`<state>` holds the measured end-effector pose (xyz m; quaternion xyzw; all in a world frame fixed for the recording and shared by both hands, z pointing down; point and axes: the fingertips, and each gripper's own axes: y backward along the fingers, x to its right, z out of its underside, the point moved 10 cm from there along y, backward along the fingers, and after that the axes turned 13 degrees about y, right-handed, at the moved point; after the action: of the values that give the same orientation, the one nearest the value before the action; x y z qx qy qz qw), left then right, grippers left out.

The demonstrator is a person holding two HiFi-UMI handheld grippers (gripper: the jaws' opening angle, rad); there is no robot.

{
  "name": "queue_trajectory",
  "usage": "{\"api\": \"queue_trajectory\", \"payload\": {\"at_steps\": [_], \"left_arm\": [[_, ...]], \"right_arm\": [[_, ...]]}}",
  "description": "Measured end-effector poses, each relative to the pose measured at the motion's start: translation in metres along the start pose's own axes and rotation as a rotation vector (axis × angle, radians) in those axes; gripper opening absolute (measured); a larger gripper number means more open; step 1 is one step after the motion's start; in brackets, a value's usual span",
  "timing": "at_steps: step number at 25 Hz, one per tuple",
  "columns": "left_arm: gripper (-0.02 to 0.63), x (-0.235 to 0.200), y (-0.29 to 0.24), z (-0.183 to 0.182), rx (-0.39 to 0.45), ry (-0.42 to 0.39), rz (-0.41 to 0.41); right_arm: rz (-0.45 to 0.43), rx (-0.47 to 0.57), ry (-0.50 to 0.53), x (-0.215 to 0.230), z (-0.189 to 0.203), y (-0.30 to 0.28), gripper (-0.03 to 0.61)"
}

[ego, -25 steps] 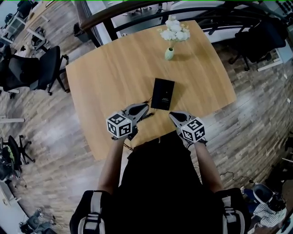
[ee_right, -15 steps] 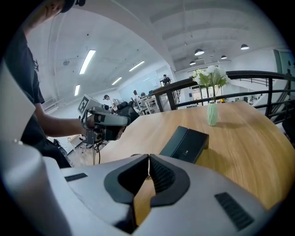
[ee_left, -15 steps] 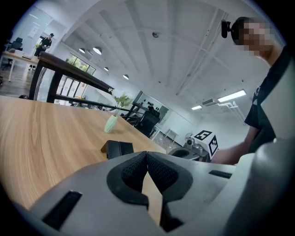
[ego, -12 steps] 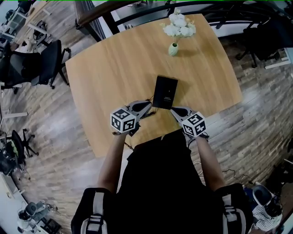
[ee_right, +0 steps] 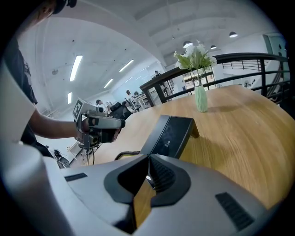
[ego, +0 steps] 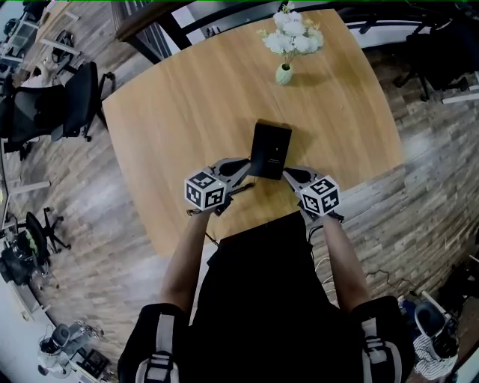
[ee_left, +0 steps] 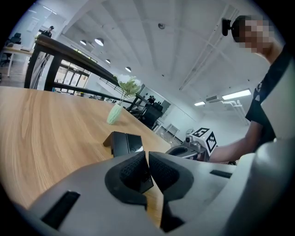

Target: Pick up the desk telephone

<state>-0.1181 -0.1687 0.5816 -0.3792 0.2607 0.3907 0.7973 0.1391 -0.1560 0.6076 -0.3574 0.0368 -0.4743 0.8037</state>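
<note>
The desk telephone (ego: 269,149) is a flat black unit on the wooden table (ego: 179,105), just ahead of both grippers. My left gripper (ego: 245,164) is shut and empty, its tips at the phone's near left corner. My right gripper (ego: 287,173) is also shut and empty, at the near right corner. In the left gripper view the phone (ee_left: 125,144) lies just past the closed jaws (ee_left: 147,167), with the right gripper (ee_left: 196,146) beyond. The right gripper view shows the sloped phone (ee_right: 171,133) past its closed jaws (ee_right: 148,169), a coiled cord (ee_right: 123,156) and the left gripper (ee_right: 99,124).
A pale green vase of white flowers (ego: 284,71) stands at the table's far side, beyond the phone. Black office chairs (ego: 52,108) sit on the wood floor to the left. A dark railing (ego: 224,19) runs behind the table. The table's near edge is at my body.
Both grippers have moved forward and down towards the phone, from the table's near edge to the phone's near corners. Both stay shut. The phone has not moved.
</note>
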Motion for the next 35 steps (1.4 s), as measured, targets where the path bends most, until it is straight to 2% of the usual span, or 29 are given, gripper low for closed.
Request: {"api": "queue_trajectory", "payload": {"at_steps": [6,12,20,22,25,30,35], "left_arm": [[0.023,-0.015,-0.011,-0.002,-0.008,0.015,-0.034],[0.025,-0.032,-0.021,0.001,-0.062,0.027,-0.057],[0.114,-0.05,-0.039,0.002,-0.118,0.053,-0.057],[0.123,-0.052,-0.041,0.003,-0.125,0.06,-0.058],[0.134,-0.056,-0.045,0.005,-0.142,0.069,-0.06],[0.169,-0.065,-0.053,0.006,-0.172,0.078,-0.058],[0.193,-0.069,-0.06,0.007,-0.204,0.092,-0.043]], "right_arm": [[-0.014,-0.014,-0.021,0.015,0.005,-0.01,0.025],[-0.032,-0.015,-0.065,0.026,0.01,-0.021,0.025],[-0.026,0.011,-0.151,0.048,0.019,-0.029,0.032],[-0.028,0.02,-0.161,0.051,0.019,-0.03,0.051],[-0.043,0.023,-0.168,0.053,0.018,-0.034,0.136],[-0.058,0.031,-0.182,0.056,0.02,-0.043,0.18],[-0.079,0.051,-0.239,0.056,0.024,-0.05,0.204]]}}
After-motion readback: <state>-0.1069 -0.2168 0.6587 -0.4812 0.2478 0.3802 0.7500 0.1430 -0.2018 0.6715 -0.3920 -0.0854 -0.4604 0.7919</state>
